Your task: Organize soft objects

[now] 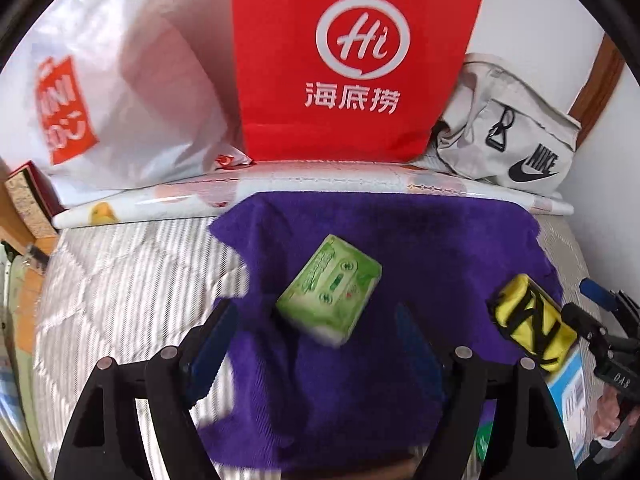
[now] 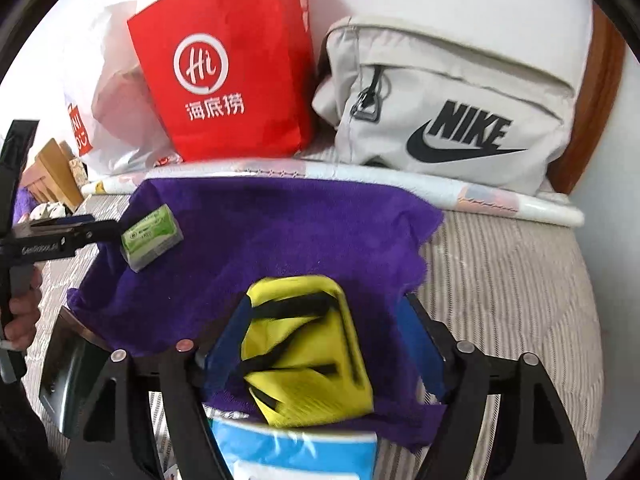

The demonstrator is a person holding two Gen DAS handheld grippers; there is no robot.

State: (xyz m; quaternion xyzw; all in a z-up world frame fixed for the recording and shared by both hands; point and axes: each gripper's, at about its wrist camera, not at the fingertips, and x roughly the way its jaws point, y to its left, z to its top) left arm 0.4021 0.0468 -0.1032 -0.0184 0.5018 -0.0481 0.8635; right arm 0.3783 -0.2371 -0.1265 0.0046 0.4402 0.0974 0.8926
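Reading "NIKE": grey pouch (image 2: 448, 104)

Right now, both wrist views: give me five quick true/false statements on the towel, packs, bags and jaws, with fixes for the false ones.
1. The green pack lies on the purple towel. True.
2. The yellow pouch sits between the right gripper fingers. True; the jaws stand wide, not pressing it.
3. The left gripper is clamped on the green pack. False: its jaws are open, the pack lies just beyond them.
4. The red bag lies flat on the towel. False: it stands upright behind the towel.
5. The Nike bag is left of the red bag. False: it is to its right.
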